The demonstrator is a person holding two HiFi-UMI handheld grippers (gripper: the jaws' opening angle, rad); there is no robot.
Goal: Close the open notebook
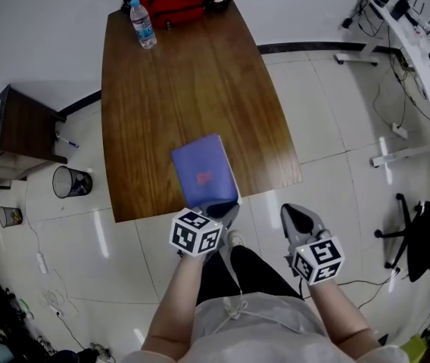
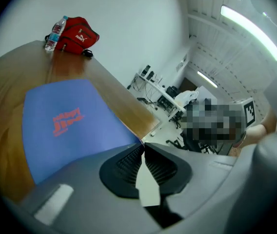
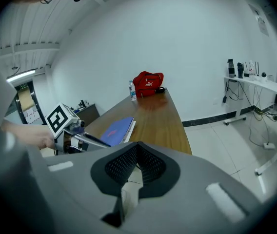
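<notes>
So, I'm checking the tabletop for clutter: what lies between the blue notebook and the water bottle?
Nothing. The head view shows only bare wooden table between the notebook and the water bottle.

Left tool (image 1: 231, 209), right tool (image 1: 296, 212), both angled down, jaws together

White walls (image 1: 41, 21) & glossy white tile floor (image 1: 328, 104), long wooden table (image 1: 200, 89) centre running near to far, dark side cabinet (image 1: 26, 123) + mesh bin (image 1: 72, 181) left, white desk (image 1: 419, 59) far right, black office chair (image 1: 427, 237) near right, strip light (image 2: 248, 26) overhead.
</notes>
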